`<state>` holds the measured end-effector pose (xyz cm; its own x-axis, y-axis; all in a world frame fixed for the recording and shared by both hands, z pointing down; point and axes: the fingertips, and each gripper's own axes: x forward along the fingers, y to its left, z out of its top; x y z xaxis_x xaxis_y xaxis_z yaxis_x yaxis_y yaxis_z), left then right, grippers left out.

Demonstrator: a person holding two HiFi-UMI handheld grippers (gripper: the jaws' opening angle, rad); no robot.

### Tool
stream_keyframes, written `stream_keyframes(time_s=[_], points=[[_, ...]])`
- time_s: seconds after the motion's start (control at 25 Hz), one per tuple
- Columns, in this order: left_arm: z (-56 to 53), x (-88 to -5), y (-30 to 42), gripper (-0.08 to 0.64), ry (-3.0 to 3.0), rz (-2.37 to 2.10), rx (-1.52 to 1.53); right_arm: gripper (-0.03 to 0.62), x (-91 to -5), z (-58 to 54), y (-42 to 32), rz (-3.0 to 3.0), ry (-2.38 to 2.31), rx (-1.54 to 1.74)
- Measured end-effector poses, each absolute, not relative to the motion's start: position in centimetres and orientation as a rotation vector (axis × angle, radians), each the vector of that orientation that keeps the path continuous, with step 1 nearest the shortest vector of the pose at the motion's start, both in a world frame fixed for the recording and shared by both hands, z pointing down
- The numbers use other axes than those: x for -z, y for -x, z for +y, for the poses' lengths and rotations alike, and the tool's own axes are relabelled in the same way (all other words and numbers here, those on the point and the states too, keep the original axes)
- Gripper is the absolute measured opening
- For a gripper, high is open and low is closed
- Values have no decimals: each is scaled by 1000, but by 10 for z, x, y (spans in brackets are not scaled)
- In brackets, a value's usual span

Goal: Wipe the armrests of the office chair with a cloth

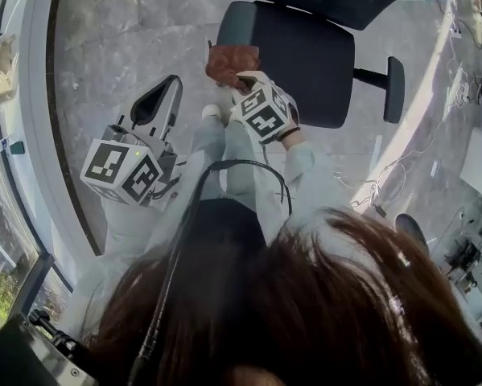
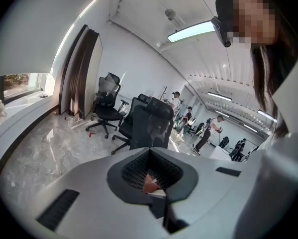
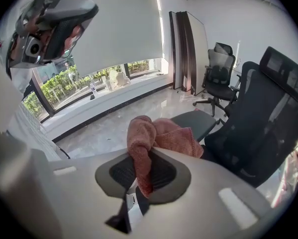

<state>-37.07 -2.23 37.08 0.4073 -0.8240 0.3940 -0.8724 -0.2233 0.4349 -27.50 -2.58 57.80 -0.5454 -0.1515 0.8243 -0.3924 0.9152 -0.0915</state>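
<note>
The office chair stands in front of me in the head view, with its black seat and its right armrest in sight. A reddish-brown cloth lies bunched at the seat's left edge and hides the armrest on that side. My right gripper is shut on the cloth, which hangs out of the right gripper next to the seat and the mesh backrest. My left gripper is held over the floor left of the chair, shut and empty.
A curved window ledge runs along the left. Cables and another chair's base lie on the marble floor at the right. Other black office chairs and several people stand farther off in the room.
</note>
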Motion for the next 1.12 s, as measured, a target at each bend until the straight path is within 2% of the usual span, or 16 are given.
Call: stream_keyframes(time_s=[0.24, 0.76, 1.12], points=[[-32, -387, 414, 3, -2002, -1466, -102, 35, -589, -88, 298, -2114, -378, -296], [-21, -400, 440, 3, -1892, -1562, -115, 35, -607, -223, 298, -1996, -496, -230], [-21, -396, 434, 3, -1923, -1537, -91, 36, -600, -173, 300, -2054, -525, -296]])
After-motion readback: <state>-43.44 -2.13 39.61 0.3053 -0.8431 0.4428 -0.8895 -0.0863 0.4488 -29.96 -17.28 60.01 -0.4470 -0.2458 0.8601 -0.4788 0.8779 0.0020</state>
